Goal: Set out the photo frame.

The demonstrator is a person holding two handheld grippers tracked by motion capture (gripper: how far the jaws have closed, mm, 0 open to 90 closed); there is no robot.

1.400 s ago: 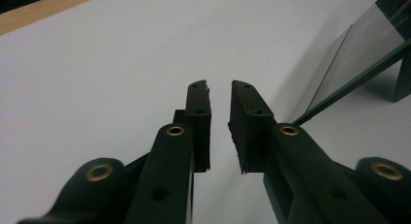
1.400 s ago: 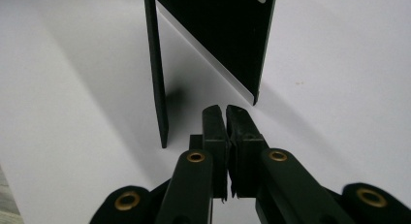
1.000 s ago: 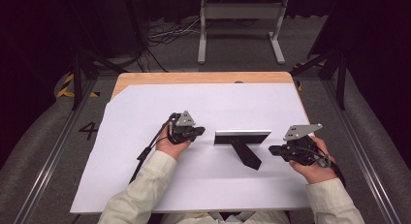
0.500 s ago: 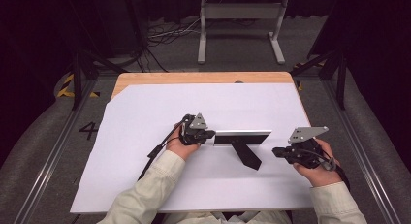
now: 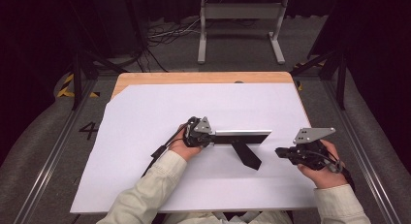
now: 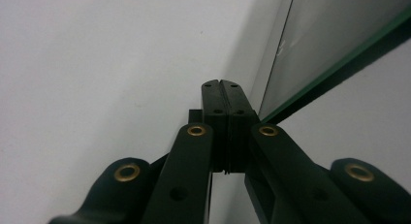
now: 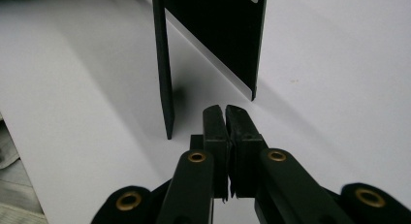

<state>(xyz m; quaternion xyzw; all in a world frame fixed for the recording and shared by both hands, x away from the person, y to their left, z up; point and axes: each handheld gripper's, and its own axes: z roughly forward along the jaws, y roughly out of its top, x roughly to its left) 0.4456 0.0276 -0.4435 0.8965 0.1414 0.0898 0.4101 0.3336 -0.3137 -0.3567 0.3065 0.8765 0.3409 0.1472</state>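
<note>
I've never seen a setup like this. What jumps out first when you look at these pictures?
First, the black picture frame standing on its prop leg in the middle of the white sheet that covers the table. Next, the two hand-held tongs: the left tongs sit shut right at the frame's left end, while the right tongs hover shut off its right end, apart from it.

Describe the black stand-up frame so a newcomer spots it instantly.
On the wooden table, a white sheet covers most of the top. Near its middle, between the left gripper and right gripper, stands the picture frame: long, black, light-edged, with a black strut slanting toward the person.
</note>
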